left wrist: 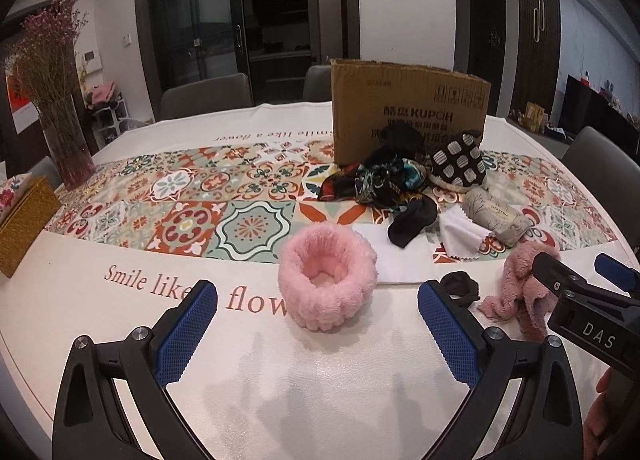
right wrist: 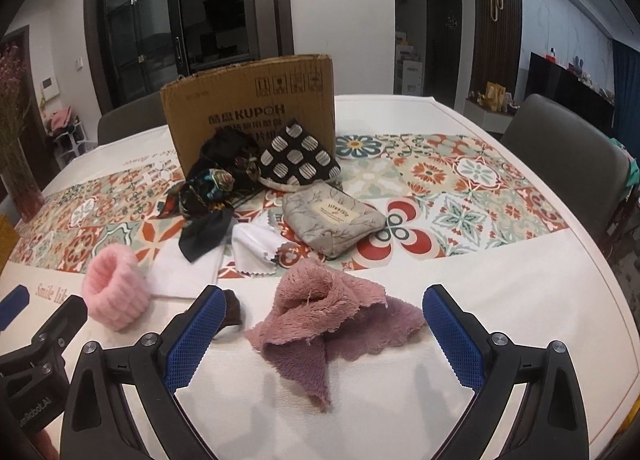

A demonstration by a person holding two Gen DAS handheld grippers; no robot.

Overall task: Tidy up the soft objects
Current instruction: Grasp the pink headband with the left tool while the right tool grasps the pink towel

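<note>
Evidently both grippers hang spread wide and empty: left gripper [left wrist: 318, 324] faces the pink fluffy band [left wrist: 327, 286], right gripper [right wrist: 324, 330] the mauve towel [right wrist: 334, 324], both lying on the tabletop [right wrist: 500, 300]. Pinch the towel's bunched ridge, not a loose corner.

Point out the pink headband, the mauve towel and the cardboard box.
pink headband [left wrist: 327, 278]: left wrist view, fluffy front wall.
mauve towel [right wrist: 320, 312]: right wrist view, crumpled middle.
cardboard box [right wrist: 248, 100]: right wrist view, printed front wall.

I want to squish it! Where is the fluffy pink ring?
The fluffy pink ring sits on the white part of the tablecloth, centred ahead of the open left gripper; the white cloth lies just behind it.
</note>
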